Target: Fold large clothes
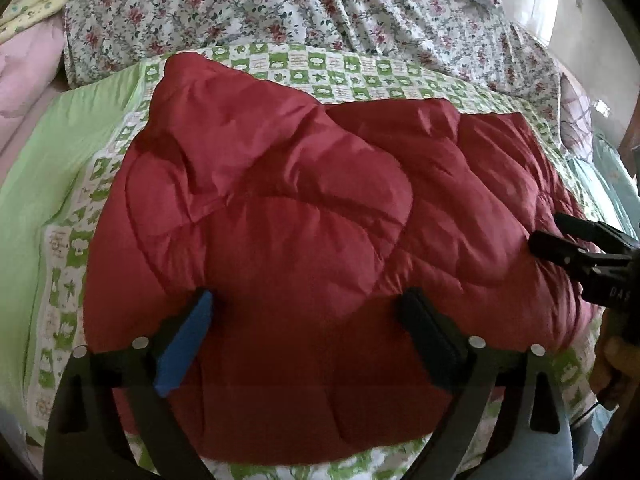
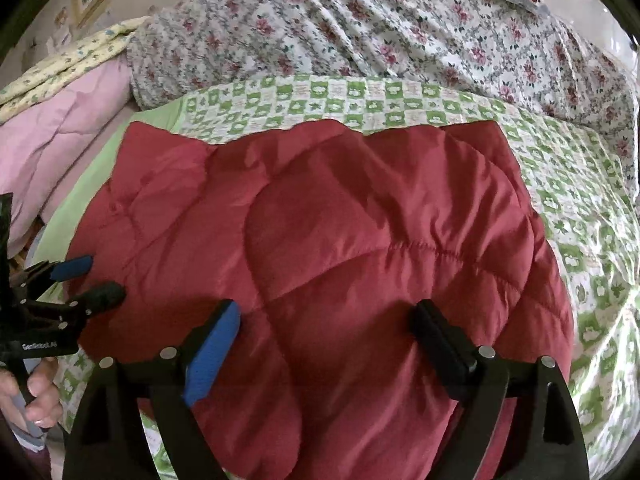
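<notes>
We have the red padded coat (image 1: 280,216) lying bunched on the green checked sheet (image 1: 360,72), its near hem toward the bed's front edge. Our left gripper (image 1: 308,328) and right gripper (image 2: 332,340) both hover above it with jaws wide apart, gripping nothing. To fold well, we should pinch both near corners through every layer, lift together, and carry them evenly toward the sheet's far edge.

A red quilted padded jacket (image 1: 304,208) lies flat on the bed, folded into a broad, puffy rectangle. Curved stitch lines and soft creases cross its fabric, and one layer overlaps another along the top.
</notes>
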`<control>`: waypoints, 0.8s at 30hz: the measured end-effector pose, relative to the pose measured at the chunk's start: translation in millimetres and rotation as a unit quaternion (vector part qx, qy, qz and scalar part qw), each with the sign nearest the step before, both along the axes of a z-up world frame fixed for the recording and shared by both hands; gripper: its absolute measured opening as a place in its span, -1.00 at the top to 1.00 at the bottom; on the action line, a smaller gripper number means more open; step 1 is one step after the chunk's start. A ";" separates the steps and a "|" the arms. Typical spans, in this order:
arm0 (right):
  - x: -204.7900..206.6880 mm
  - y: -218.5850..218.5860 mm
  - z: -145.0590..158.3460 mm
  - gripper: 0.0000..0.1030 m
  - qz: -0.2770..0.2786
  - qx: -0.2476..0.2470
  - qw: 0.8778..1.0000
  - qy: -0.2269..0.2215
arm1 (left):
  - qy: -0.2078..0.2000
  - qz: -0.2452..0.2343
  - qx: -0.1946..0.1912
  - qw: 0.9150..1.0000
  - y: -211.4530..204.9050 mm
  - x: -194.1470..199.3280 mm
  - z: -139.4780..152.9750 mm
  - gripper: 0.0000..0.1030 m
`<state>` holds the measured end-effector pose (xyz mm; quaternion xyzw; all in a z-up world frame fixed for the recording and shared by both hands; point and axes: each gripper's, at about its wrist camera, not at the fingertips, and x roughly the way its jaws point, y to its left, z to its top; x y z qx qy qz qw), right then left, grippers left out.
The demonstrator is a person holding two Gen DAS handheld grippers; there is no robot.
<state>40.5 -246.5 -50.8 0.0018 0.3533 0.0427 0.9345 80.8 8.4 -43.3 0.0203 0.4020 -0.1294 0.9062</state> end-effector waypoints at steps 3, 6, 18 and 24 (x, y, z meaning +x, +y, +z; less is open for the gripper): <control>15.3 -8.7 -4.6 -0.76 -0.024 -0.008 1.000 0.011 | 0.002 0.006 0.000 1.000 -2.3 12.1 -4.5 -0.93; 28.3 -18.0 -7.9 -0.77 -0.038 -0.008 0.999 0.016 | 0.005 0.011 0.004 1.000 -5.3 24.9 -8.3 -0.95; 62.0 -51.0 -13.8 -0.78 -0.068 0.042 0.996 0.028 | 0.051 0.044 -0.015 0.998 -1.8 81.9 -13.3 -0.95; 68.3 -64.4 -17.7 -0.78 -0.085 0.064 0.994 0.028 | 0.074 0.070 -0.031 0.994 3.7 105.5 -24.7 -0.95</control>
